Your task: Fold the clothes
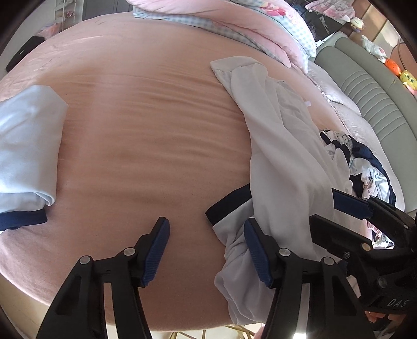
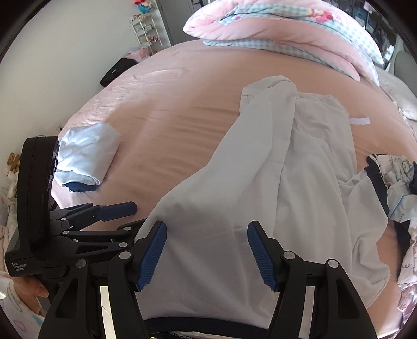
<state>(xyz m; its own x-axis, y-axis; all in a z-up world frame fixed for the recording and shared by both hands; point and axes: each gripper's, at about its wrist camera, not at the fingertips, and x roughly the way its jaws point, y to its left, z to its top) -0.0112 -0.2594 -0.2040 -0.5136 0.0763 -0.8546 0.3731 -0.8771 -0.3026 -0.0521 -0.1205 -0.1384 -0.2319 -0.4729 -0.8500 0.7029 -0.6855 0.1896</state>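
Observation:
A long white garment (image 1: 284, 156) (image 2: 286, 182) with a navy band (image 1: 229, 206) lies crumpled lengthwise on the pink bed sheet (image 1: 143, 117) (image 2: 169, 104). My left gripper (image 1: 208, 250) (image 2: 136, 215) is open at the garment's near left edge. Its right finger rests against the cloth beside the navy band, and bare sheet shows between its fingers. My right gripper (image 2: 207, 247) (image 1: 324, 207) is open low over the garment's near end, with white cloth lying between its fingers. A folded pale blue garment (image 1: 28, 146) (image 2: 86, 153) with navy trim sits on the bed's left side.
A pile of patterned and navy clothes (image 1: 365, 167) (image 2: 398, 182) lies at the right edge. A pink and checked quilt (image 1: 234, 23) (image 2: 286, 34) is heaped at the far end. A padded grey-green headboard (image 1: 378, 91) runs along the right. A black bag (image 2: 117, 70) sits beyond the far left edge.

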